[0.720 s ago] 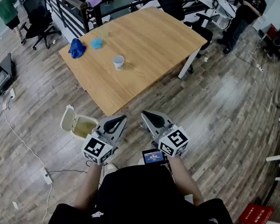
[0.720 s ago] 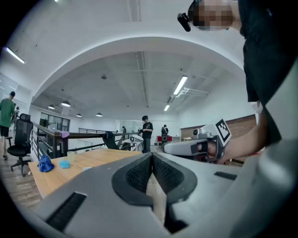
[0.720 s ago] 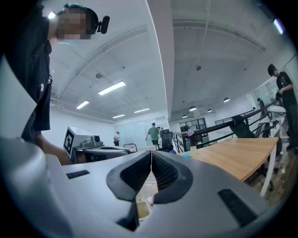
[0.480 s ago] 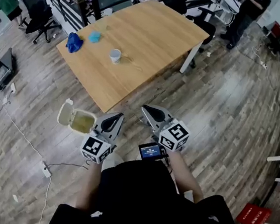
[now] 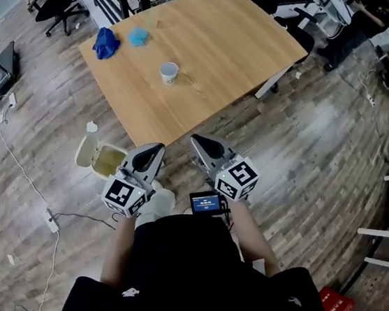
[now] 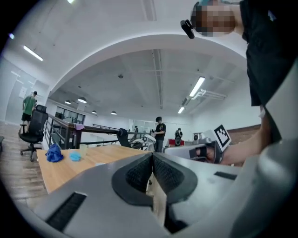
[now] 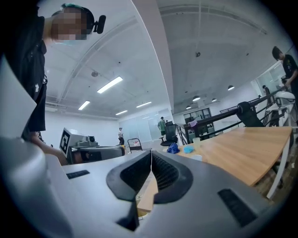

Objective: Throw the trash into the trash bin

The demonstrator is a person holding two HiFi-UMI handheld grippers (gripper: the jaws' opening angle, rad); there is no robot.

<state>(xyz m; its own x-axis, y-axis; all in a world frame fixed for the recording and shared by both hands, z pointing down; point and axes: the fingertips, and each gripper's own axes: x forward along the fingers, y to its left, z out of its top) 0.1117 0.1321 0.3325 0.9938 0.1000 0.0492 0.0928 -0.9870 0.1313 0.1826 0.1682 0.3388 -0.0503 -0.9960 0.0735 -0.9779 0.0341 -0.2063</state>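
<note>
Blue is where we look first: a dark blue wad (image 5: pixel 106 43) and a lighter blue wad (image 5: pixel 137 36) lie side by side on the far left part of the wooden table (image 5: pixel 222 42). A white paper cup (image 5: pixel 168 72) stands upright a little nearer and to their right. We judge all three to be the trash, and none of it has been picked up yet.

The trash bin (image 5: pixel 111 148) sits on the floor off the table's near left corner, lid flipped back and mouth open, so it looks ready for a drop.

Just right of the bin is the left gripper (image 5: pixel 154 152), with the right gripper (image 5: pixel 199 143) beside it. Both are held level ahead of the body and aimed at the table's near edge. The left gripper's jaws are pressed together on nothing, and so are the right's. We read that as a carrying pose for the approach, since the trash is well apart from both. The jaws will have to spread before anything can be pinched.
</note>
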